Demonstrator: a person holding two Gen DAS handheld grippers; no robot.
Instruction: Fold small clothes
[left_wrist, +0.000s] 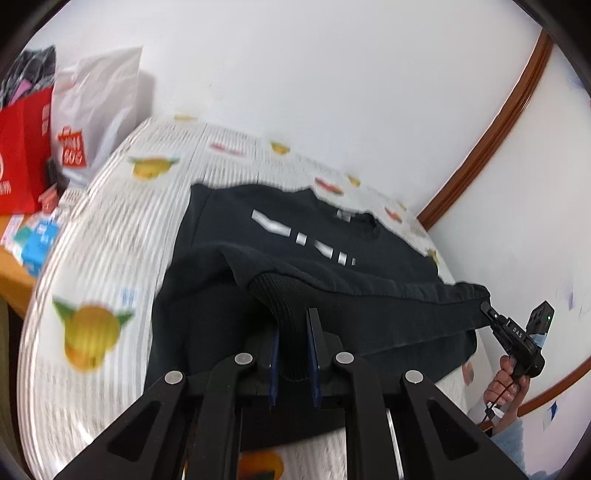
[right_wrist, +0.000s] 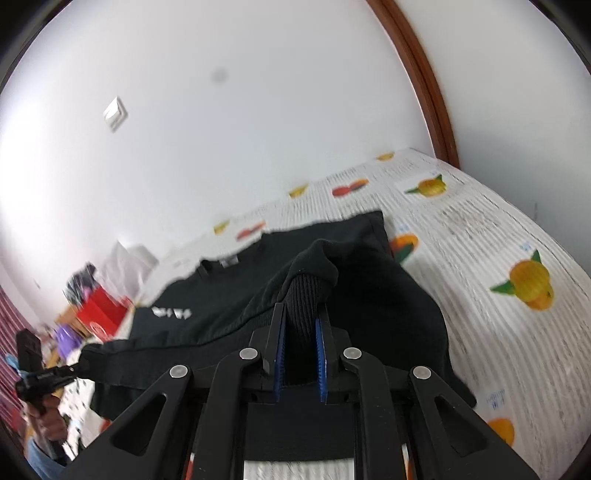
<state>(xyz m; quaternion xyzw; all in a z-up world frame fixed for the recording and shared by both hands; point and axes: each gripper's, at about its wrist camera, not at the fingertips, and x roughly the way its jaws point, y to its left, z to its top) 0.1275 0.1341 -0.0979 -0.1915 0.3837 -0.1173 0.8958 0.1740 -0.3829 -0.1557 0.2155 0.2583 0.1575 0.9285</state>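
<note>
as both grippers (left_wrist: 293, 325) (right_wrist: 301, 317) clamp, sweater (left_wrist: 295, 236) lifts.

Bench (left_wrist: 110, 236) covered by a white ribbed cloth (right_wrist: 480, 251) printed with fruit motifs; a black sweatshirt (left_wrist: 295, 251) lies spread on it, near the wall-side edge.
</note>
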